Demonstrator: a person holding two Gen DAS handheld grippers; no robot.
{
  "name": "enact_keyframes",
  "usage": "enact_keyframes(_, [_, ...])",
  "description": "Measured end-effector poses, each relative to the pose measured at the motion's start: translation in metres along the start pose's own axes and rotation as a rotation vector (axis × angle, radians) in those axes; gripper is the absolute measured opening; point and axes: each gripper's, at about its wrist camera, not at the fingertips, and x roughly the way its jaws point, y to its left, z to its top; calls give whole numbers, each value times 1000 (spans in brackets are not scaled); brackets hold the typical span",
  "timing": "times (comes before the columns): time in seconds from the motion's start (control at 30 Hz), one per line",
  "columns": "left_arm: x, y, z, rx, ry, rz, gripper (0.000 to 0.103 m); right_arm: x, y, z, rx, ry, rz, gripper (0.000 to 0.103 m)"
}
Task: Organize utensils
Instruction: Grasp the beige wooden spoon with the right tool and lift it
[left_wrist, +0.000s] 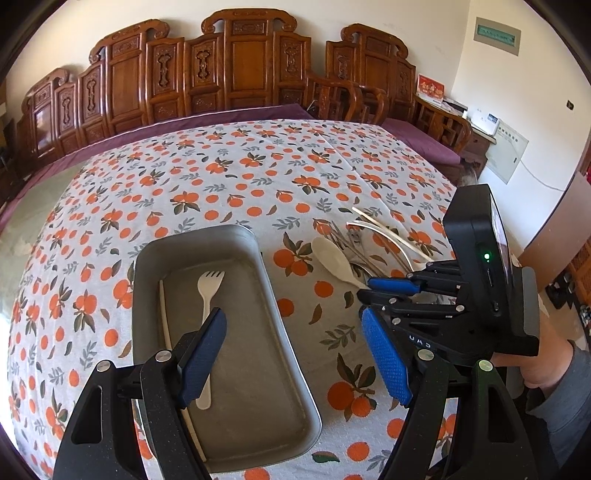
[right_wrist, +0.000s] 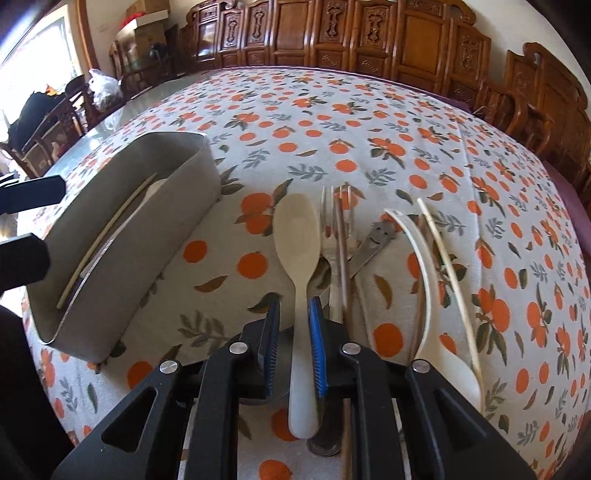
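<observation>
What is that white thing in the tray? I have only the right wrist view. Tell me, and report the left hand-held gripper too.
Observer: It is a white fork. It lies flat on the floor of the grey tray, with its tines toward the far end.
Operator: Now the left hand-held gripper.
Observer: The left hand-held gripper is open and empty. It hangs over the near half of the tray.
Operator: Check what else the tray holds.
Observer: Only one pale chopstick, which lies along the wall away from the loose utensils. The rest of the floor is bare.
</observation>
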Motion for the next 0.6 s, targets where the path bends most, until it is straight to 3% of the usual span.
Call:
enact_keyframes(0.03, [0,0,0,1,0,0,72,1,2,-1,-9,6,3,11])
enact_keyframes(0.43, [1,-2,0,3,3,5,72,1,5,-1,-10,-2,-9,9])
enact_keyframes(0.6, [1,-2,-1,2,2,7,72,-23,-6,2,44,-78,18,9])
